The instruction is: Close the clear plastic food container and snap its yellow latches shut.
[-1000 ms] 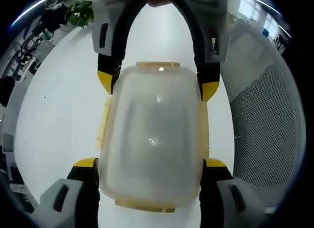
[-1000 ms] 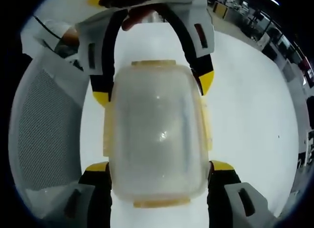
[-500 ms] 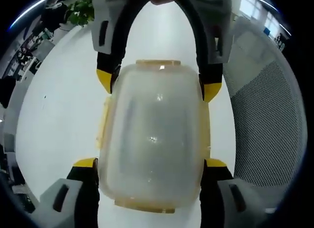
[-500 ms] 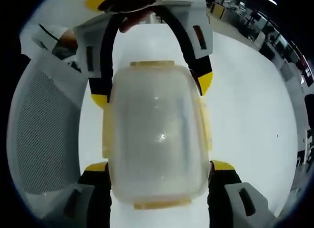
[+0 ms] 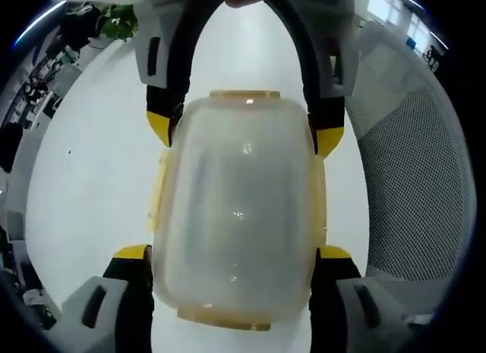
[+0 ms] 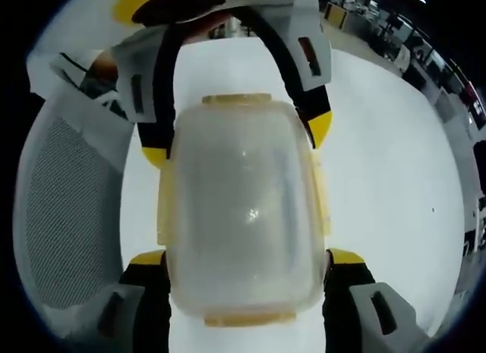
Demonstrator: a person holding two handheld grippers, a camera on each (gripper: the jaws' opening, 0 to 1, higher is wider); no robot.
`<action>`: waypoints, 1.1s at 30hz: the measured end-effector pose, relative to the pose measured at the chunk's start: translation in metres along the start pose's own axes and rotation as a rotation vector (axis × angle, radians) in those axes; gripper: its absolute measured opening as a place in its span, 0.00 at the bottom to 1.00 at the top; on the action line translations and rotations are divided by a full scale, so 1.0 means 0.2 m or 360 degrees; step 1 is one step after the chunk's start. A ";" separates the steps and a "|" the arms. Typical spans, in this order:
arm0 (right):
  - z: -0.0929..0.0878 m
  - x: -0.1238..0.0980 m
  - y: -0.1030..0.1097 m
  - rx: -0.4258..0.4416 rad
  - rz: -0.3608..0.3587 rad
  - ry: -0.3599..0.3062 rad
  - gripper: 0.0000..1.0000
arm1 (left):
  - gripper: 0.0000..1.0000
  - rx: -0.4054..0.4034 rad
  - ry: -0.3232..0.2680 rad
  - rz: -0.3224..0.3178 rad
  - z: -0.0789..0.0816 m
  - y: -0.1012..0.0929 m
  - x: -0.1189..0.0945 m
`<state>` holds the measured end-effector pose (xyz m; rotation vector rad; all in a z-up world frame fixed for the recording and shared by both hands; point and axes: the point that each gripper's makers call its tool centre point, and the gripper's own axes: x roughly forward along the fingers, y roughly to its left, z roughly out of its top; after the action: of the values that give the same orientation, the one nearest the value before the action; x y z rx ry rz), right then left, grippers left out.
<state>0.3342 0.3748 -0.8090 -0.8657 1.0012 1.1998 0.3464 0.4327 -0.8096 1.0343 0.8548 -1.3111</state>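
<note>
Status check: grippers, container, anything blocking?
Left gripper and right gripper clamp opposite ends of the clear plastic food container with yellow latches. Lid on. Grey mesh chair alongside, nothing blocking.

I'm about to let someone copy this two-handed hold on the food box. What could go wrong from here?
The clear container sits pinched between the left gripper and the right gripper, one at each end. Its smooth walls might slip if either squeeze eases. The jaws cover the corners beside the yellow side latches, so pressing those shut probably means releasing one end first, and the box could then shift on the white table.
</note>
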 end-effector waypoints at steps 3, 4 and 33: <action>0.01 0.00 -0.01 0.0000 0.0000 -0.0014 0.84 | 0.86 0.0000 0.0001 -0.0002 0.00 0.01 0.00; 0.01 0.00 -0.02 0.0001 0.0000 -0.0017 0.84 | 0.86 0.0000 0.0000 -0.0001 0.00 0.02 0.00; 0.03 0.02 -0.24 -0.0033 0.0023 -0.0047 0.85 | 0.87 -0.0034 0.0025 0.0014 -0.01 0.24 0.04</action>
<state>0.3838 0.3744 -0.8098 -0.8563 0.9740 1.2336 0.3952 0.4296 -0.8118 1.0316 0.8735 -1.2856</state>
